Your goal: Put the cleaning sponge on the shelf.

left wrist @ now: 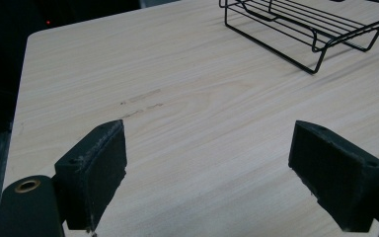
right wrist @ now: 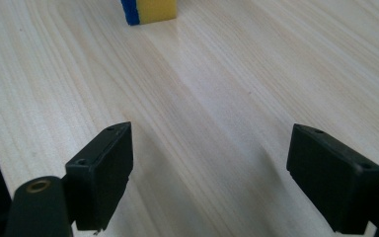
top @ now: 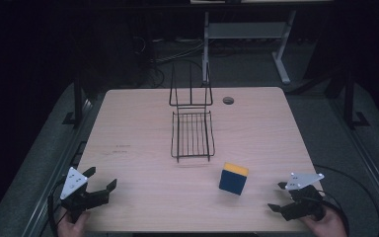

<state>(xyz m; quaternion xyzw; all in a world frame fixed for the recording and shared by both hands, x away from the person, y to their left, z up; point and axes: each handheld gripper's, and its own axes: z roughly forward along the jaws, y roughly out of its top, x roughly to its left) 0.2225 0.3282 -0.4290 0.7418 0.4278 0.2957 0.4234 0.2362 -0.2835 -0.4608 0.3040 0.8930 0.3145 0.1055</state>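
A blue and yellow sponge block (top: 233, 179) stands on the light wood table (top: 138, 128), right of centre near the front; its yellow face and blue edge show at the top of the right gripper view (right wrist: 149, 11). A black wire rack (top: 192, 132) sits in the middle, its upright back toward the far side, and reaches into the left gripper view (left wrist: 306, 29). My left gripper (top: 100, 179) rests open at the front left corner with nothing between its pads (left wrist: 96, 168). At the front right, my right gripper (top: 278, 196) is open and empty, well short of the sponge.
A round cable hole (top: 228, 100) lies near the table's far edge, right of the rack. Faint scuff marks (left wrist: 140, 103) mark the wood ahead of the left gripper. A white desk frame (top: 249, 34) stands beyond the table on the dark floor.
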